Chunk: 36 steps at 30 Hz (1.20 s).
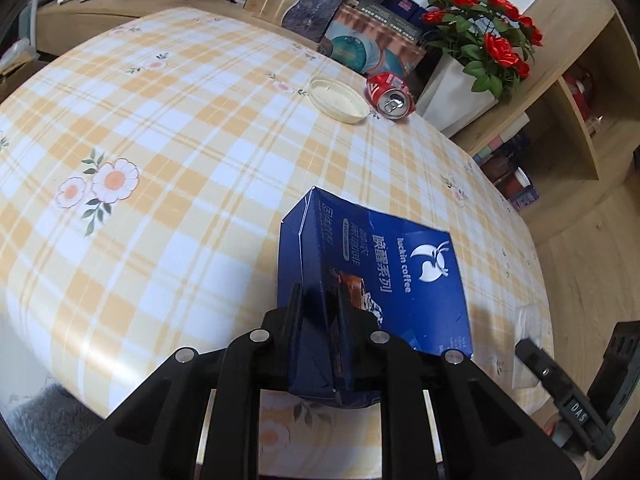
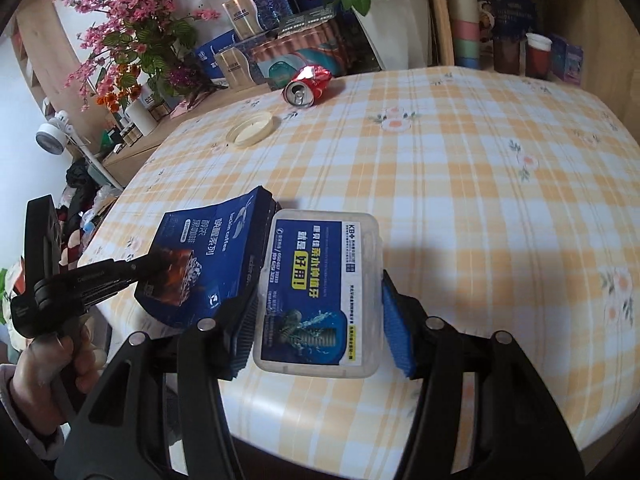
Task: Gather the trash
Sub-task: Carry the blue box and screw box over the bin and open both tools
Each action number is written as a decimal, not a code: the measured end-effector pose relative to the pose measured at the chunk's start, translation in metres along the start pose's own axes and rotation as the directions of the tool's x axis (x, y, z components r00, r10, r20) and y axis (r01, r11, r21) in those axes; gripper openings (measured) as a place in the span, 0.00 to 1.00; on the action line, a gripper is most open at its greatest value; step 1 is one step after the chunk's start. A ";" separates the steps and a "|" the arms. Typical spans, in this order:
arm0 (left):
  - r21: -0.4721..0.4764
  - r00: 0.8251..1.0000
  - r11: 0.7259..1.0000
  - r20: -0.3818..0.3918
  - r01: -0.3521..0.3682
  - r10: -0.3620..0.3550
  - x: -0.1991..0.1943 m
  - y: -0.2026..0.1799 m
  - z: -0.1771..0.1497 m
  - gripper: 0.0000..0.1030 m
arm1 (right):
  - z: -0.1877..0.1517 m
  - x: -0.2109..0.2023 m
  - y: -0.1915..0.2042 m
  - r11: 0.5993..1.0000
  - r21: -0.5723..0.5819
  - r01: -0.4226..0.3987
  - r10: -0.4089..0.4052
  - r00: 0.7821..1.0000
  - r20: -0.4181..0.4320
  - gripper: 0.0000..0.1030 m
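Observation:
My left gripper (image 1: 320, 312) is shut on the near corner of a blue luckin coffee box (image 1: 380, 264), which it holds tilted just above the checked tablecloth (image 1: 180, 140). From the right wrist view, that left gripper (image 2: 154, 266) grips the coffee box (image 2: 208, 256) at lower left. My right gripper (image 2: 318, 318) is shut on a clear plastic box with a blue label (image 2: 320, 292), its blue pads (image 2: 244, 320) pressing both long sides. A crushed red can (image 1: 390, 94) (image 2: 308, 82) and a cream round lid (image 1: 338, 100) (image 2: 250, 130) lie at the table's far side.
A white pot of red roses (image 1: 460, 92) and several gift boxes (image 1: 372, 44) stand behind the can. Pink flowers (image 2: 132, 32) and a wooden shelf with cups (image 2: 464, 20) line the back. A hand (image 2: 60, 356) holds the left gripper's handle. Wooden floor (image 1: 592, 280) lies beyond the table's right edge.

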<state>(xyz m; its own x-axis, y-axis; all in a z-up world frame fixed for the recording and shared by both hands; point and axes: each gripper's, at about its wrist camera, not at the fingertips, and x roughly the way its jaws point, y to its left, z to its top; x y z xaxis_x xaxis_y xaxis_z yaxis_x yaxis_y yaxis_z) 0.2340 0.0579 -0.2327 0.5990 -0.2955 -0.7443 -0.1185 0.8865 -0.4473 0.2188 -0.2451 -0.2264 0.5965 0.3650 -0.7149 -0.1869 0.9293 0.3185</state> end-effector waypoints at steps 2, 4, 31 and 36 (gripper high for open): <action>0.027 1.000 1.000 0.025 0.009 -0.010 -0.012 -0.007 0.000 0.14 | -0.006 -0.007 -0.001 1.000 0.019 -0.010 0.010 1.000 0.005 0.55; 0.072 0.998 0.997 0.050 0.020 -0.024 -0.026 -0.017 0.001 0.14 | -0.010 -0.014 0.000 1.000 0.025 -0.016 0.015 1.000 0.016 0.55; 0.325 0.983 0.940 0.115 0.102 -0.146 -0.160 -0.052 -0.087 0.13 | -0.062 -0.128 0.019 0.998 0.046 -0.031 0.022 0.983 0.180 0.55; 0.348 0.982 0.932 0.120 0.098 -0.148 -0.170 -0.049 -0.107 0.13 | -0.074 -0.139 0.023 0.999 0.042 -0.022 0.013 0.980 0.200 0.55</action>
<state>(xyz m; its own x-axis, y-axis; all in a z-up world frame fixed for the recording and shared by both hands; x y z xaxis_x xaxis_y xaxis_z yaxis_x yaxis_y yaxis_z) 0.0531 0.0261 -0.1376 0.7007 -0.3787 -0.6047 0.2237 0.9214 -0.3178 0.0743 -0.2700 -0.1658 0.7377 0.3584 -0.5721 -0.1666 0.9179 0.3602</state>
